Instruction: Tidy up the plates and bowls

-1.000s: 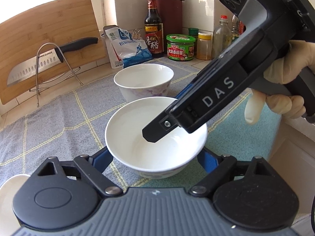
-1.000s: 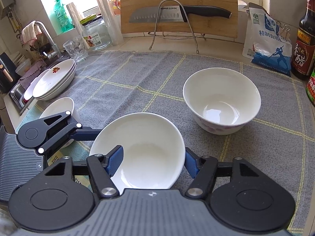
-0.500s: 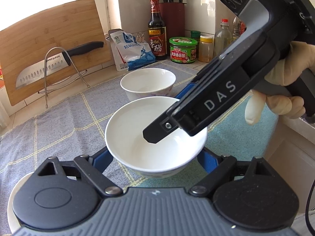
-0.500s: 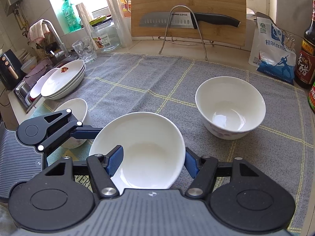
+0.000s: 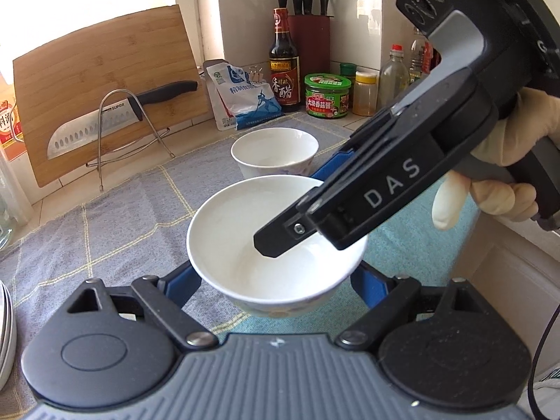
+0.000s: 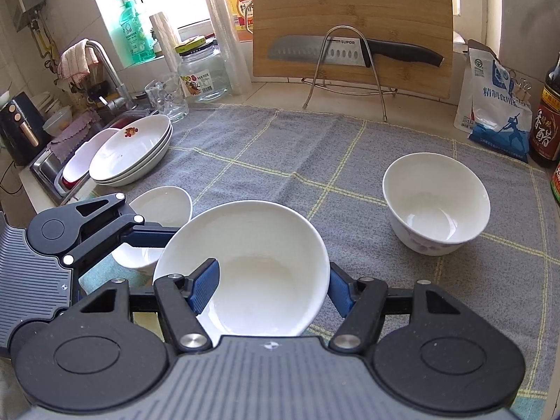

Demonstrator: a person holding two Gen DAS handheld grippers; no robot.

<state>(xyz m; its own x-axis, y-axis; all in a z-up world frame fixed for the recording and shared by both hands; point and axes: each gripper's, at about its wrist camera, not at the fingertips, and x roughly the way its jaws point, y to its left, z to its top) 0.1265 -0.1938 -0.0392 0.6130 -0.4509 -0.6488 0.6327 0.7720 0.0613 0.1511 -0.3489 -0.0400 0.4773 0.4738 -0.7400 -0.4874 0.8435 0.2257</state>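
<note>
Home kitchen: sink [image 6: 52,164], knife block [image 5: 308,31].

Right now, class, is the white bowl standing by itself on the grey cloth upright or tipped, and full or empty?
Upright and empty: the white bowl sits on its base on the grey cloth, rim up, with only bare glaze inside.

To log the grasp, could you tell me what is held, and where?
The bowl: left gripper clasps its outer sides; right gripper has one finger inside.

Two close wrist views over each tongs, facing crosswise, both sharing the near bowl [image 5: 276,245] [image 6: 245,266].
</note>
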